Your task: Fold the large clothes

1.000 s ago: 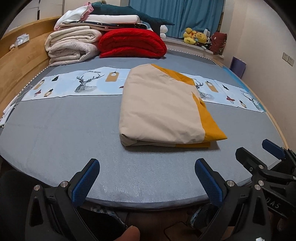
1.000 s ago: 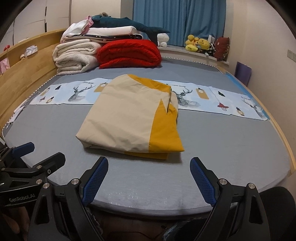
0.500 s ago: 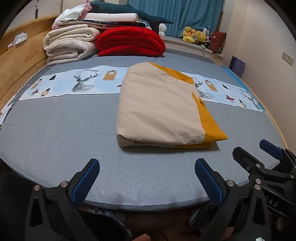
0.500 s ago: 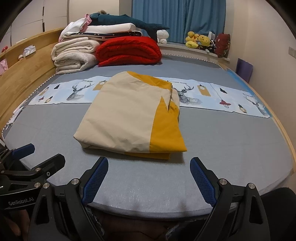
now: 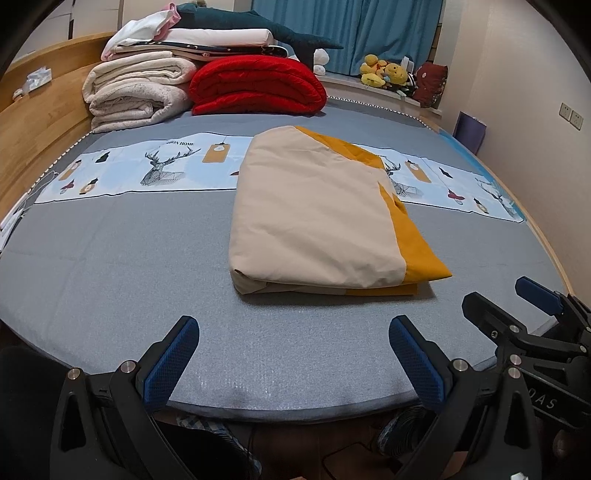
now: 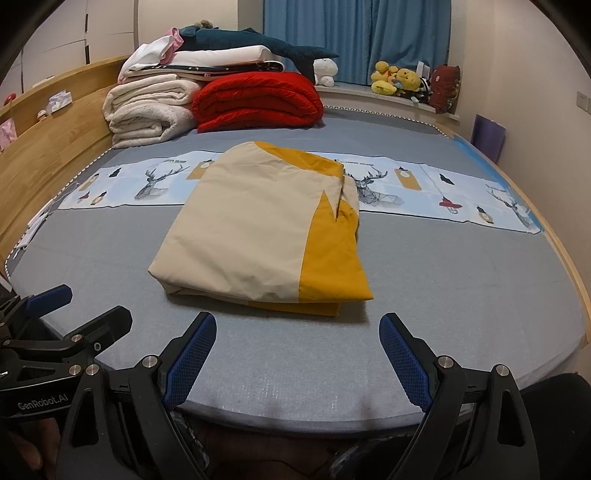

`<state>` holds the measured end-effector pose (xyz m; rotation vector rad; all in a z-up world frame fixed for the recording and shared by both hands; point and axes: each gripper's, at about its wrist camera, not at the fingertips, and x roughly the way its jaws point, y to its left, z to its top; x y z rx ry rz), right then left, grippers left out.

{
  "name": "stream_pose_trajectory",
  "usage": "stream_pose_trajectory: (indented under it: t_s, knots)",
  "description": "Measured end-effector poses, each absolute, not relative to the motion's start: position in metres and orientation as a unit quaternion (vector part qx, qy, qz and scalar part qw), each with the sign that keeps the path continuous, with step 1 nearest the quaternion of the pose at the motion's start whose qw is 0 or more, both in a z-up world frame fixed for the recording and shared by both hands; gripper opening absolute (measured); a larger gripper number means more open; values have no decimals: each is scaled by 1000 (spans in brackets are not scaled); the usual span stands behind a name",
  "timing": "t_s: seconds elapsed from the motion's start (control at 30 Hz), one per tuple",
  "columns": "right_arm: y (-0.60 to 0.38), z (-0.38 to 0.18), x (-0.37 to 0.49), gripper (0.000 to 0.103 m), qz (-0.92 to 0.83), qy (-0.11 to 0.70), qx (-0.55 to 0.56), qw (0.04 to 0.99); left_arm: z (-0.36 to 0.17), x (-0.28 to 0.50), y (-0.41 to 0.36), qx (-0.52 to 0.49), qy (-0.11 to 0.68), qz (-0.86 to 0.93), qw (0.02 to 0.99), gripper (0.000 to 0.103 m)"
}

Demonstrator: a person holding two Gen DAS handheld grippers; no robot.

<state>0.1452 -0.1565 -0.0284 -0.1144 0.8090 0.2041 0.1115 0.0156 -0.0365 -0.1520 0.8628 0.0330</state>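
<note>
A folded cream-and-mustard garment (image 5: 317, 218) lies flat on the grey bed (image 5: 110, 266), roughly at its middle, with its far end overlapping the pale blue deer-print strip (image 5: 155, 171) that runs from left to right across the mattress. The mustard panel sits along the garment's right side, and the folded layers show at its near edge.

The left hand-held gripper (image 5: 291, 354) hangs over the near edge of the bed, its blue-padded fingers (image 5: 171, 354) spread wide and holding nothing, apart from the garment. The right hand-held gripper (image 6: 295, 350) is just beside it on the right, likewise released and empty, its jaws framing the garment's near edge without touching it.

At the far left of the bed, against the wooden headboard (image 5: 33, 122), a stack of white blankets (image 5: 136, 92) sits beside a rolled red quilt (image 5: 258, 86). Blue curtains (image 6: 354, 33) and yellow plush toys (image 6: 397, 81) are at the far end of the room.
</note>
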Motion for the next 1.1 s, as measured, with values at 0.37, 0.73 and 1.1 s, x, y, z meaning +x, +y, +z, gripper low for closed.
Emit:
stream_pose_trajectory:
  t_s: [0.37, 0.73, 1.1]
  knots:
    - [-157, -28, 146, 90, 98, 393, -56, 913, -36, 112, 15, -74, 418, 14, 905, 102]
    - [-157, -28, 146, 90, 99, 393, -56, 913, -36, 112, 15, -75, 418, 15, 905, 102]
    - [-158, -28, 146, 90, 99, 392, -56, 913, -36, 112, 15, -75, 418, 14, 905, 102]
